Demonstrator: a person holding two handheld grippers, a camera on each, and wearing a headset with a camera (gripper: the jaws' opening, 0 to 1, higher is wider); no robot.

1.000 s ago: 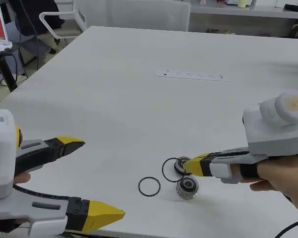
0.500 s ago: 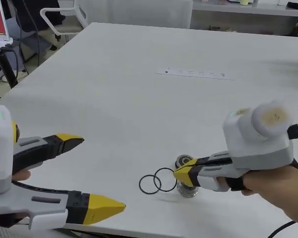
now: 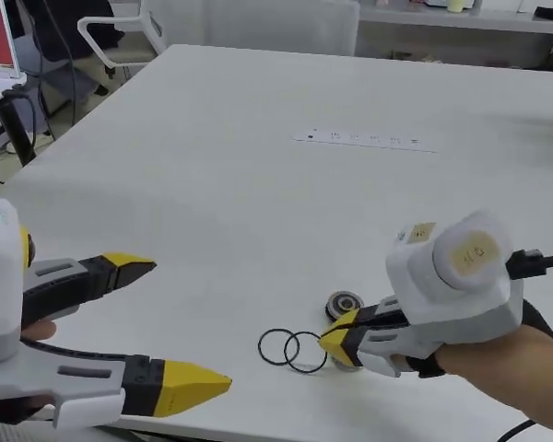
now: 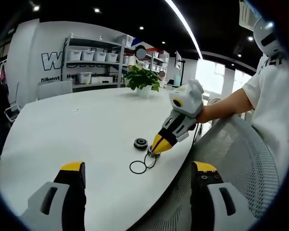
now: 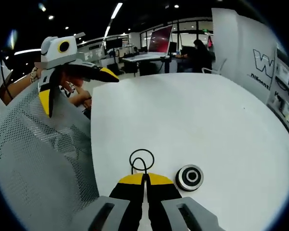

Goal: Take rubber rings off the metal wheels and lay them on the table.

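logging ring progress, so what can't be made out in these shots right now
- Head view: the right gripper covers most of something grey beside the metal wheel; unidentifiable.
- Right gripper view: its shut jaws cover the nearer rubber ring's close edge, so a pinch is unclear.
- Head view: the left gripper's body is cut off by the frame edges.

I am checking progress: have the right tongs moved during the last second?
Yes. The right tongs have come toward the near table edge, off the metal wheel, bringing the held ring onto the loose ring.
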